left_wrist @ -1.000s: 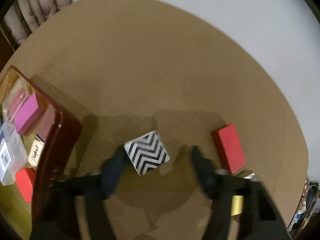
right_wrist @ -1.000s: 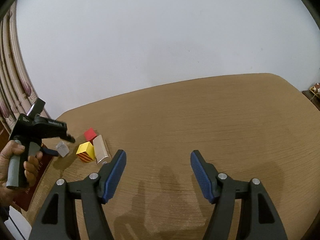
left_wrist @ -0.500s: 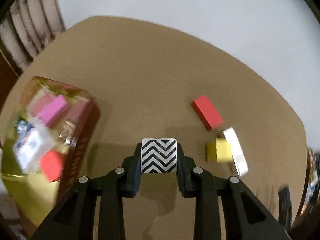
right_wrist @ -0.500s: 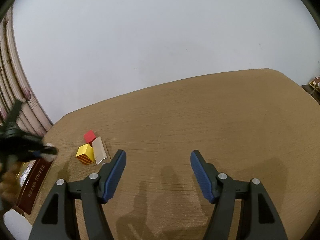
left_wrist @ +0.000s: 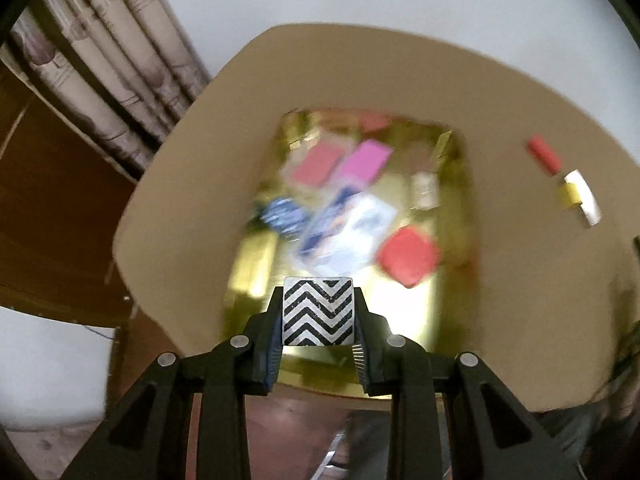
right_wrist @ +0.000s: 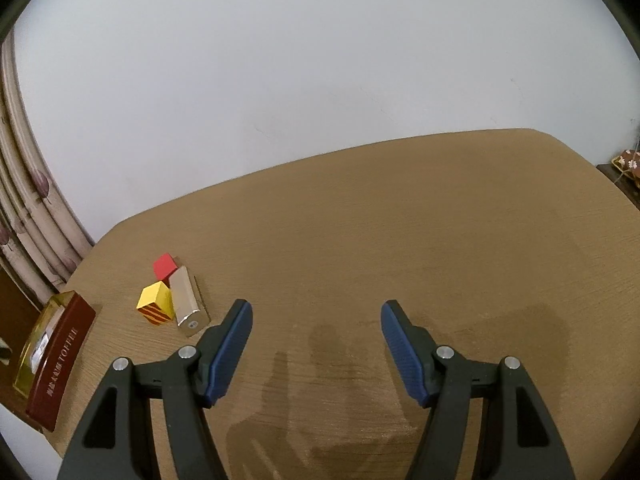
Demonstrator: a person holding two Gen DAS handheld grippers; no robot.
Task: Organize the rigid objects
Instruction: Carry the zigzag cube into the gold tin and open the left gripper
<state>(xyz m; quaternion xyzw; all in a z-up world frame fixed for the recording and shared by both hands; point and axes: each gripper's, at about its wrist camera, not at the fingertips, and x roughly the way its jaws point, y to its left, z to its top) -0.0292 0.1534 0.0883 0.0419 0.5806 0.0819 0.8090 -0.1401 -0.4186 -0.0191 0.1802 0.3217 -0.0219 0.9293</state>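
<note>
a: item one, left hand-held gripper (left_wrist: 318,322)?
b: clamped on a zigzag block (left_wrist: 318,311), black and white chevrons on the face toward the camera. both pads press its sides. it is held in the air above the near end of the gold tin (left_wrist: 456,200).

a: item two, the tin?
b: gold inside, dark red outside wall with pale lettering in the right wrist view (right_wrist: 60,364). it sits on the desk (left_wrist: 500,280) at the left edge. the left wrist view is blurred, so the contents are only rough shapes: a pink block (left_wrist: 366,160), a rose-coloured block (left_wrist: 316,164) just beside it, a red block (left_wrist: 406,256) nearer the camera, a pale packet with blue print (left_wrist: 344,232) in the middle, a small cream box (left_wrist: 425,190) by the right wall. exact contact between them: cannot tell.

a: item three, loose pieces on the desk?
b: three, grouped right of the tin and apart from it. a red brick (right_wrist: 165,264) farthest back, a yellow box (right_wrist: 155,308) with red stripes on its side, a long beige box (right_wrist: 188,300) lying lengthwise, touching the yellow box. the same three show at the right in the left wrist view: red brick (left_wrist: 543,155), yellow box (left_wrist: 571,195), beige box (left_wrist: 583,197).

a: item four, right hand-held gripper (right_wrist: 316,350)?
b: spread wide, blue pads (right_wrist: 230,350) facing each other, nothing between them. it hangs over bare desk (right_wrist: 400,240), near the beige box on its left.

a: surroundings?
b: white wall (right_wrist: 320,60), patterned curtain (left_wrist: 100,60) at the left.
</note>
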